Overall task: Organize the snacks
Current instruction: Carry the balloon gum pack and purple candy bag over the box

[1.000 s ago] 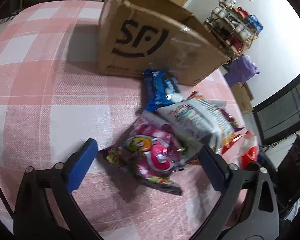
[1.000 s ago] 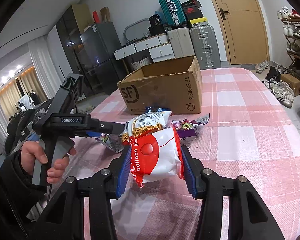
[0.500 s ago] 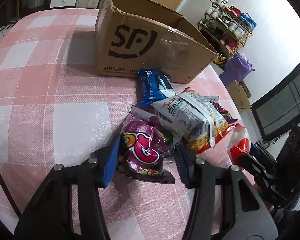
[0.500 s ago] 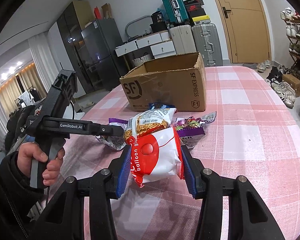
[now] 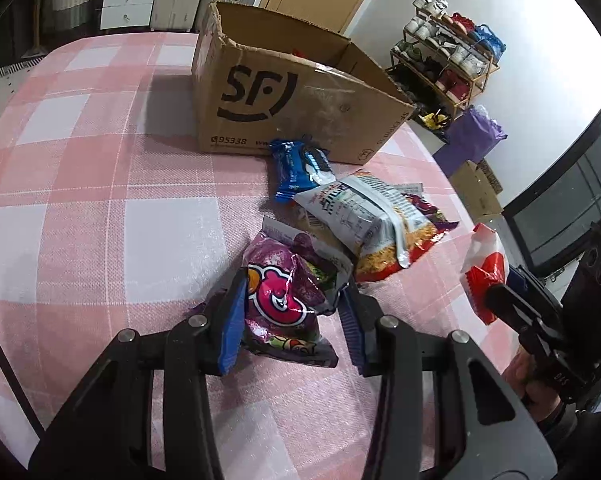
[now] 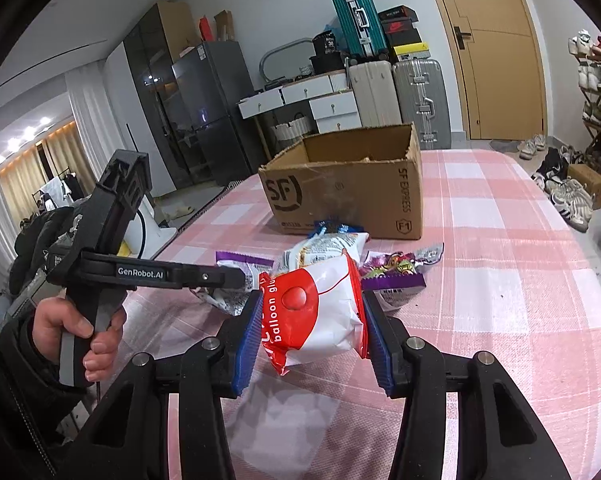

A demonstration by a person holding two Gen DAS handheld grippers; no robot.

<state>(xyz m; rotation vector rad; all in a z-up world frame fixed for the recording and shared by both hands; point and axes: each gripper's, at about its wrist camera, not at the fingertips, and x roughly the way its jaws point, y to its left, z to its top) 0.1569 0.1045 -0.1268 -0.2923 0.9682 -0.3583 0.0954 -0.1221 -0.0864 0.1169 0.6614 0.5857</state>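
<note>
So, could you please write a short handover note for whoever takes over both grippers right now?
Left gripper: shut on the purple candy bag, at the near edge of the pile; its jaws have just closed on it.
Right gripper: shut on the red-and-white balloon gum bag, held above the checked tablecloth.
Still on the cloth: blue cookie pack, noodle bag, and a purple packet beside it, all in front of the open SF cardboard box.
Done: both bags gripped. The box's contents can't be seen.
Left: probably carry both to the box, then the remaining snacks.
</note>
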